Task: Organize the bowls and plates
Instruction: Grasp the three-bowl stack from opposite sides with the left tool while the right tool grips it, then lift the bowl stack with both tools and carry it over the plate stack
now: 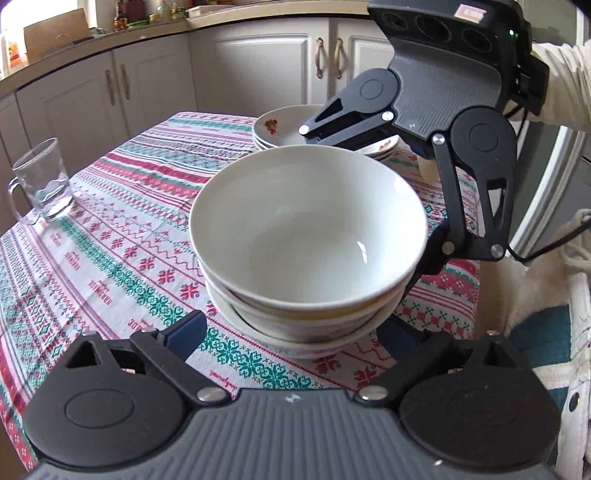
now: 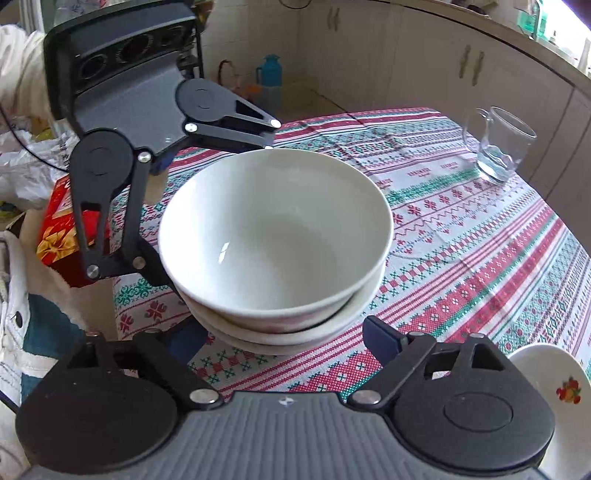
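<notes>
Fingers [image 1: 184, 328] of both grippers flank bowl stack [image 1: 306, 236] (no visible contact).

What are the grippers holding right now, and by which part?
Nothing is gripped yet. Both the left gripper and right gripper straddle the stack of bowls, with a gap at one finger each.

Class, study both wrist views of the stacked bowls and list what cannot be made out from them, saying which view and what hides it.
- Lower bowls, both views: the top bowl nests in them, so their insides are hidden.
- Plate stack, left wrist view: the right gripper covers its right side; the count is unclear.
- Plate, right wrist view: cut off by the frame edge and that gripper's body.
- Countertop bottles, left wrist view: too small to identify.
</notes>
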Tool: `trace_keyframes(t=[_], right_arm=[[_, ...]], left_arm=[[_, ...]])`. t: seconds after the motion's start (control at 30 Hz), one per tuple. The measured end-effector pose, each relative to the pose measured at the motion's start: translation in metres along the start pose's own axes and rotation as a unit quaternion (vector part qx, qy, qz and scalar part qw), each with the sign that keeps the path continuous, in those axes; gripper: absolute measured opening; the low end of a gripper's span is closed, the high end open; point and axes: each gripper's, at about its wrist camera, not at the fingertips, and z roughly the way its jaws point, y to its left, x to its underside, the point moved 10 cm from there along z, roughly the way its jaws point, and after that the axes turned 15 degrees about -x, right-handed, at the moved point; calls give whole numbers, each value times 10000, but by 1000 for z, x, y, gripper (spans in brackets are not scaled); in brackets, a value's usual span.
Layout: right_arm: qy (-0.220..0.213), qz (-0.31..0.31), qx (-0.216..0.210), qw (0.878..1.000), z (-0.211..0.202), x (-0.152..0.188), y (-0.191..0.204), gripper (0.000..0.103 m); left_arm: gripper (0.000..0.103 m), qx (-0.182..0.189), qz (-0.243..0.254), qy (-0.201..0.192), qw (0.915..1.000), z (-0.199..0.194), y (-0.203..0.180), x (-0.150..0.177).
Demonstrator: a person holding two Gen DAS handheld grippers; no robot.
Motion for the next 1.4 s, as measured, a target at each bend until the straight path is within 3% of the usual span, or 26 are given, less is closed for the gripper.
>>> trace_keyframes(t=[0.43,1.4], right_arm=[[174,-135,-200,9996,0,-3,2,86],[185,-121,-262,9994,3,-2,1,88]], left_arm=[[88,325,387,-33,9987,0,-4,-5],[88,472,456,-82,9978,4,-3,-4]])
